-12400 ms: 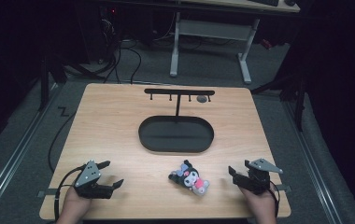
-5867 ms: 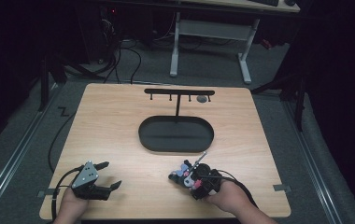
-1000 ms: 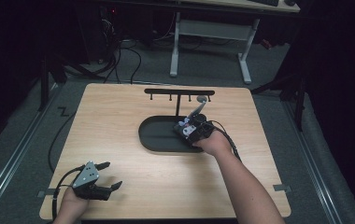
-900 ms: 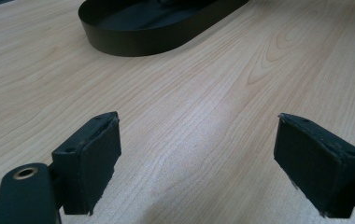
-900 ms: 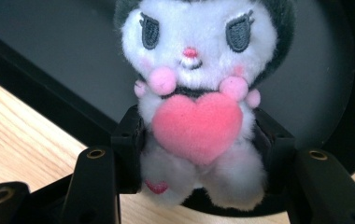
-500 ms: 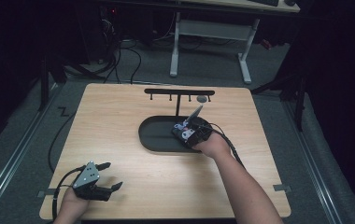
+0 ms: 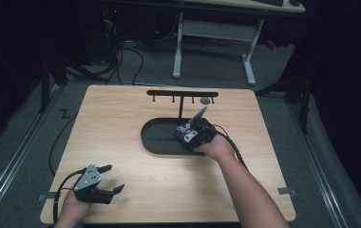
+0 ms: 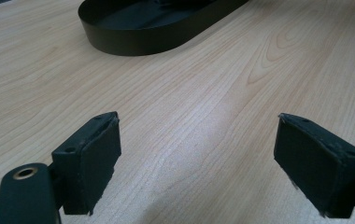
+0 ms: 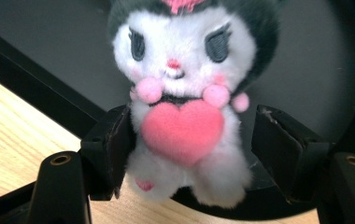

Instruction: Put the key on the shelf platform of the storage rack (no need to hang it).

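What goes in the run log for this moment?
right gripper: open around plush toy, over black tray | left gripper: open, empty, near table edge

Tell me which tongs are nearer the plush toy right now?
Right. The right tongs have the plush toy between their jaws at the black tray; the left tongs rest open near the table's front-left corner.

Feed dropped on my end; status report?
Left gripper open, idle on the table. Right gripper open around plush toy at the black tray's rim. Nothing in the way.
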{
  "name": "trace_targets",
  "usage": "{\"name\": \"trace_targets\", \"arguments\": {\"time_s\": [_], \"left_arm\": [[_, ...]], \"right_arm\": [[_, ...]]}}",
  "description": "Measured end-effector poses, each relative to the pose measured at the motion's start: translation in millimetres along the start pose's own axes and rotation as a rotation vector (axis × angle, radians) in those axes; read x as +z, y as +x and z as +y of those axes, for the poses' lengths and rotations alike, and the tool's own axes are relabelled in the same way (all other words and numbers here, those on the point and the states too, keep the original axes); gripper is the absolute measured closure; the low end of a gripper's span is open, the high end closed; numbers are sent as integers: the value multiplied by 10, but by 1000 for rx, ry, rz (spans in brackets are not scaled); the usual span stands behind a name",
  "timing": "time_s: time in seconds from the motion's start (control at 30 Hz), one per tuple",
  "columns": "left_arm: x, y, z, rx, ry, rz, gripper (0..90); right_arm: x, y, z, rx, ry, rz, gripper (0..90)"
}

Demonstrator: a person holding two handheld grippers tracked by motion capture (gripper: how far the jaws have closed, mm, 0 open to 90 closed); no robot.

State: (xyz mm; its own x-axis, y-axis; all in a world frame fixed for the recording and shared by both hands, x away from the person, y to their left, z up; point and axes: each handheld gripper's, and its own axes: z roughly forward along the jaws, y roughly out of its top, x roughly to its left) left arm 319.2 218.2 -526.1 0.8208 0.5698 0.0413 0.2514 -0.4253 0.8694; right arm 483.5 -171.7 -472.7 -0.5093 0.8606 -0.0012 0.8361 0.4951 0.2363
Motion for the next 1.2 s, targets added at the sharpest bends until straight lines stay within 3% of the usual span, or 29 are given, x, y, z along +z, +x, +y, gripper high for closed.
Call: {"name": "trace_targets", "arguments": {"time_s": [0.5, 0.7, 0.73, 0.8, 0.87, 1.0, 1.1, 1.2], "left_arm": [[0, -1, -3, 1, 1, 1, 155], [-2, 4, 1, -2, -1, 0, 155], [-2, 3, 1, 0, -1, 0, 155], [-4, -4, 0, -2, -3, 0, 155], [-10, -5, 3, -3, -4, -2, 154], [4, -16, 1, 1, 2, -3, 154], [1, -21, 9, 1, -1, 6, 154], [2, -38, 8, 7, 2, 7, 153]], "right_arm": [[-247, -76, -74, 32, -51, 22, 309], [-322, -80, -129, 40, -73, 9, 313], [-334, -85, -142, 18, -81, 9, 316], [-362, -79, -180, 15, -104, 18, 320], [-381, -92, -236, 43, -135, 50, 330], [-370, -74, -338, 20, -132, 32, 327], [-365, -83, -420, 36, -149, 50, 325], [-354, -90, -535, 53, -210, 70, 324]]}}
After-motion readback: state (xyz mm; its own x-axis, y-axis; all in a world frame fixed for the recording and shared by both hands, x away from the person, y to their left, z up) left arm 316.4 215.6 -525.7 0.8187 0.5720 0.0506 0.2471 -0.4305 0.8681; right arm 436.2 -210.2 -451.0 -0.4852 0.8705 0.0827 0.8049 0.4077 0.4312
